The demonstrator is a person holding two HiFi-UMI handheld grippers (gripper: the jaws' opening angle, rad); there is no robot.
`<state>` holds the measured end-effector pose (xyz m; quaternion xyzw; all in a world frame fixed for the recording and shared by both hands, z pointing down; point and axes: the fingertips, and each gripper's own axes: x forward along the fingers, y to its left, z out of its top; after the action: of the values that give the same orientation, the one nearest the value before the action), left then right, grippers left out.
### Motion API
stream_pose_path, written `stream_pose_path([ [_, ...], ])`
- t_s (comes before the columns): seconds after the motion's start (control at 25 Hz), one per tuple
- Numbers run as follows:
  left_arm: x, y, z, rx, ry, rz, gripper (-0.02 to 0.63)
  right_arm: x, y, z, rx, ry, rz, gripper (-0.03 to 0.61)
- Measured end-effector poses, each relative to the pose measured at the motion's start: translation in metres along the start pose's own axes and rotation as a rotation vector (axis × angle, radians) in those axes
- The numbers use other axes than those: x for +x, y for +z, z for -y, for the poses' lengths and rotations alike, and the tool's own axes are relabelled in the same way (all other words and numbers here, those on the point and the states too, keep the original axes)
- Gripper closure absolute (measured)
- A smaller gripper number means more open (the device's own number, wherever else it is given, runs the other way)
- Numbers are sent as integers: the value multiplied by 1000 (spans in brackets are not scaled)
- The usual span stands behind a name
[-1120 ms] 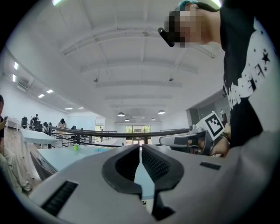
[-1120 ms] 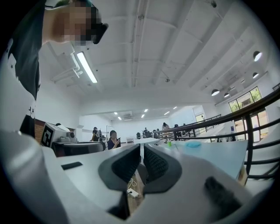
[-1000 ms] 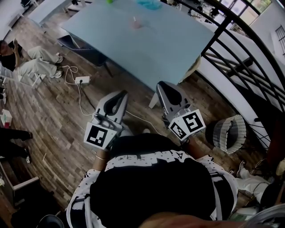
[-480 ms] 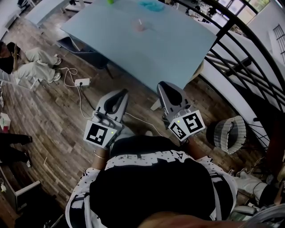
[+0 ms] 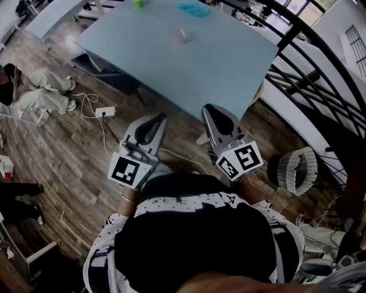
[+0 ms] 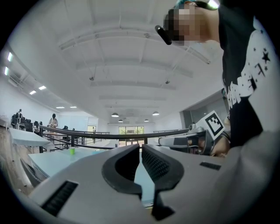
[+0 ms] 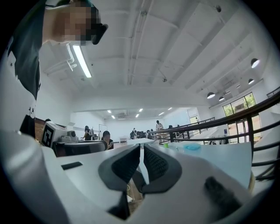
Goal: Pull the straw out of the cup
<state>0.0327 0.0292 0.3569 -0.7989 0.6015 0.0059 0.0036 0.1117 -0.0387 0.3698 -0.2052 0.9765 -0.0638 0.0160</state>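
Observation:
A pale pink cup (image 5: pixel 180 36) with a thin straw standing in it sits far off on the light blue table (image 5: pixel 217 68); the straw is too small to make out clearly. My left gripper (image 5: pixel 158 118) and right gripper (image 5: pixel 210 110) are held close to the body, over the wooden floor and short of the table's near edge. Both are well apart from the cup. In the left gripper view, the left gripper (image 6: pixel 141 148) has its jaws shut with nothing between them. The right gripper (image 7: pixel 142 151) is likewise shut and holds nothing.
A green cup (image 5: pixel 138 3) and a blue object (image 5: pixel 193 8) stand at the table's far side. A dark chair (image 5: pixel 106 66) is tucked under its left edge. A power strip with cable (image 5: pixel 106 110) lies on the floor. A wicker basket (image 5: pixel 295 170) and black railing (image 5: pixel 309 63) are at the right. A person (image 5: pixel 34 91) sits at the left.
The table and the cup have drifted slightly down and nearer in the head view. Both grippers keep their pose and stay shut.

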Motion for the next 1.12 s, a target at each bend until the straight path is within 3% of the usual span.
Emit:
stream_pose_path([
  [0.76, -5, -1, -89, -7, -49, 21, 588, 81, -4, -21, -25, -51, -8, 551],
  [1.12, -8, -4, -119, -30, -102, 28, 588, 101, -5, -29, -35, -121, -16, 551],
])
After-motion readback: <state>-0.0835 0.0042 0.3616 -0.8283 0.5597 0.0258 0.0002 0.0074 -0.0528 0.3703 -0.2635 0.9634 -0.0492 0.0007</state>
